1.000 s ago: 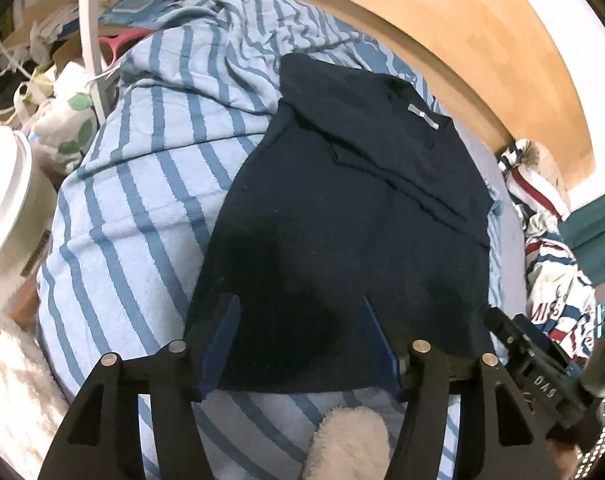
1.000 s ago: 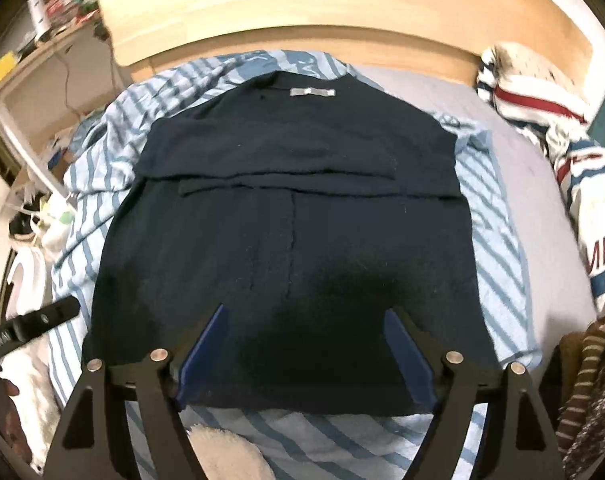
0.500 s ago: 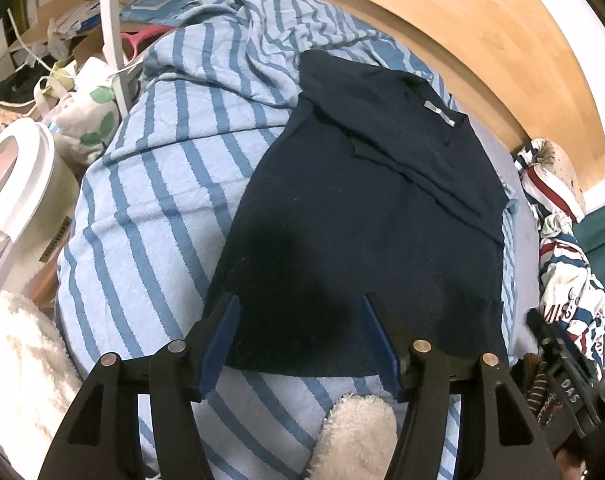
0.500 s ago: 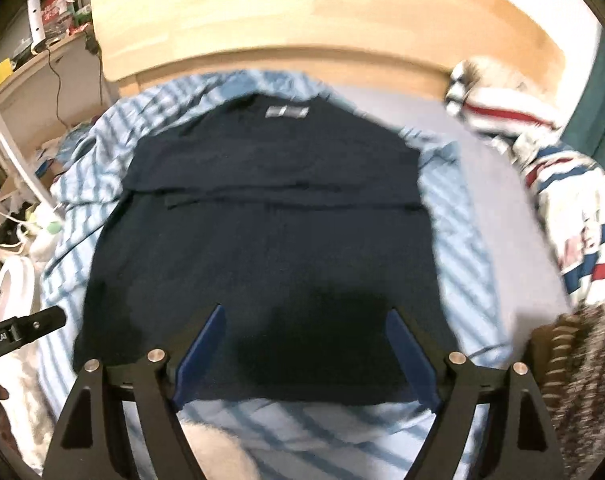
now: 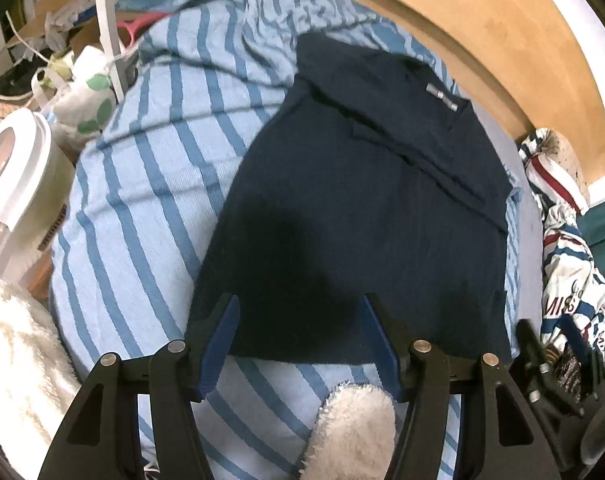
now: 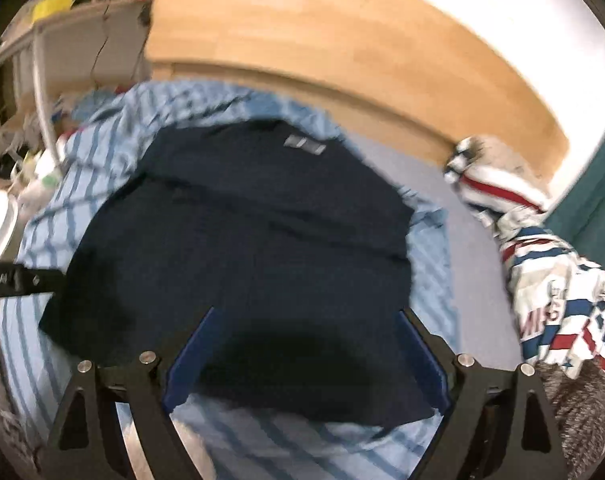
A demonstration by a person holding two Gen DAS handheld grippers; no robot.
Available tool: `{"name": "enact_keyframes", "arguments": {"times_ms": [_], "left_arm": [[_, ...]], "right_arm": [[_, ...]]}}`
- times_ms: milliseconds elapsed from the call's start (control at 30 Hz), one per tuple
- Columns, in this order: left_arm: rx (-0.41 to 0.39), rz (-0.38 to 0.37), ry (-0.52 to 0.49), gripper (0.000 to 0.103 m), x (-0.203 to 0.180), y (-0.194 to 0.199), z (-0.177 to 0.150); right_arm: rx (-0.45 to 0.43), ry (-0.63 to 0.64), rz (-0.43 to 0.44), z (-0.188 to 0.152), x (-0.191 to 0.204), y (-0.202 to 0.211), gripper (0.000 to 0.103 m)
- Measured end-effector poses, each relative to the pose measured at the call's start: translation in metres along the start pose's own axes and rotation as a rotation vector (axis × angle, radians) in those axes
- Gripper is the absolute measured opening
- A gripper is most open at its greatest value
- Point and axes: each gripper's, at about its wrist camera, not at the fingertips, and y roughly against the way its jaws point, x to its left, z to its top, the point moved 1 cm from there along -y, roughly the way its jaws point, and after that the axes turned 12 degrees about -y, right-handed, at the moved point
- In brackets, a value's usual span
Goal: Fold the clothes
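Currently, navy top [image 5: 354, 216] lies flat on striped sheet [image 5: 142, 200]. Left hand-held gripper [image 5: 298, 320] open above hem, nothing gripped. Right hand-held gripper [image 6: 306, 332] jaws just opening wider, nothing between.

Left gripper [image 5: 298, 330]: matte black linkage arms, triangular cut-outs low in the frame, four round silver pivot pins in a row, blue finger pads [image 5: 222, 340] on the inner faces. Right gripper [image 6: 306, 354]: same build, black frame, four silver pins, blue pads [image 6: 190, 356], picture blurred. Black bar with white lettering at left edge of right wrist view, text too smeared to read. Black hardware with small silver screws at lower right of left wrist view.
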Motion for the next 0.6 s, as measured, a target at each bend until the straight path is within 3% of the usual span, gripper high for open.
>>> {"name": "enact_keyframes", "arguments": {"times_ms": [233, 400, 600], "left_arm": [[0.096, 0.005, -0.003, 0.063, 0.001, -0.029, -0.003], [0.179, -0.002, 0.003, 0.063, 0.002, -0.053, -0.004], [0.230, 0.015, -0.014, 0.063, -0.003, -0.071, -0.003]], "right_arm": [[0.320, -0.038, 0.223, -0.031, 0.012, -0.050, 0.091], [0.445, -0.015, 0.226, -0.048, 0.018, -0.076, 0.091], [0.502, -0.009, 0.217, -0.059, 0.017, -0.092, 0.091]]}}
